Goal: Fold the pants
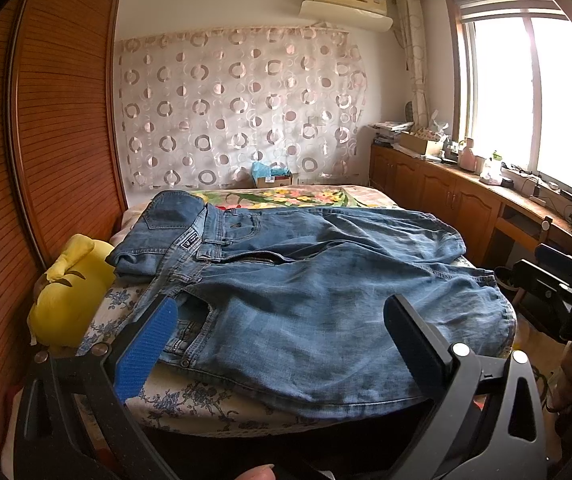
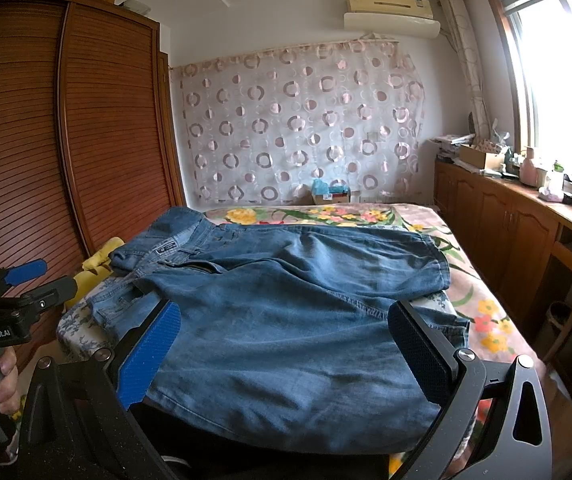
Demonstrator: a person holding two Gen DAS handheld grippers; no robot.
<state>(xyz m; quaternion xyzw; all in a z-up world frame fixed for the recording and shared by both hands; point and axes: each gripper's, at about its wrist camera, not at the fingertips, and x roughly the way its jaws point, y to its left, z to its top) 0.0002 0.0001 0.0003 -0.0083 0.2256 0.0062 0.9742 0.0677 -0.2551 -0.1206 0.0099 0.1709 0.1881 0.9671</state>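
Blue denim pants (image 1: 306,280) lie spread over the near end of the bed, waistband to the left, both legs running to the right, zip open. My left gripper (image 1: 281,328) hovers open above the near leg by the waist pocket, nothing between its blue pads (image 1: 147,346). In the right wrist view the same pants (image 2: 286,320) fill the foreground. My right gripper (image 2: 286,340) stands open over the near leg, further toward the hem end. Each gripper shows at the edge of the other's view: the right gripper (image 1: 566,284), the left gripper (image 2: 21,284) held by a hand (image 2: 3,380).
The bed (image 2: 482,312) has a floral cover. A yellow plush toy (image 1: 69,292) sits at the bed's left edge against the wooden slatted wardrobe (image 1: 45,120). A wooden cabinet (image 2: 506,220) with clutter runs under the window on the right. A small box (image 1: 271,178) stands by the curtain.
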